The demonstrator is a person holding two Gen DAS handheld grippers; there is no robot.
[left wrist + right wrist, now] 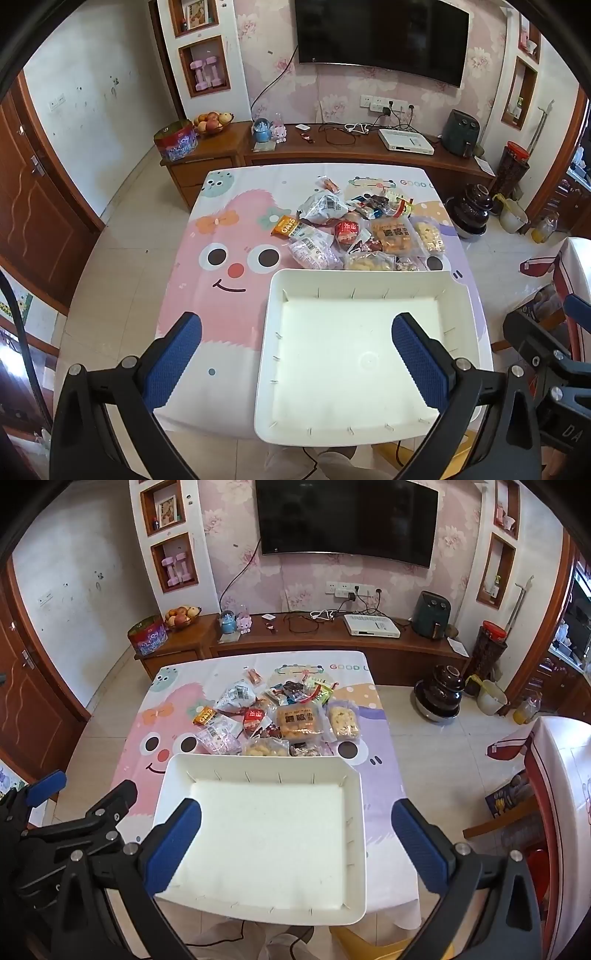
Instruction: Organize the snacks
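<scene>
Hovering wide-open above the white tray (pixel 356 812).
Lying just beyond the tray, ahead of left gripper (pixel 297 354) and right gripper (pixel 297 834): snack pile (pixel 280 718).

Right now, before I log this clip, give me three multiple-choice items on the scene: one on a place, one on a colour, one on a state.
1. Where does the pile of snack packets lie relative to the white tray?
A. inside it
B. beyond its far rim, on the tablecloth
C. on the floor

2. What colour are the pads of the left gripper?
A. blue
B. red
C. green

3. What state is the tray in?
A. full of packets
B. turned upside down
C. upright with nothing in it

Answers:
1. B, the packets sit on the cloth past the tray's far edge.
2. A, both pads are blue.
3. C, only its bare white floor shows. The right gripper is open too, holding nothing.
</scene>
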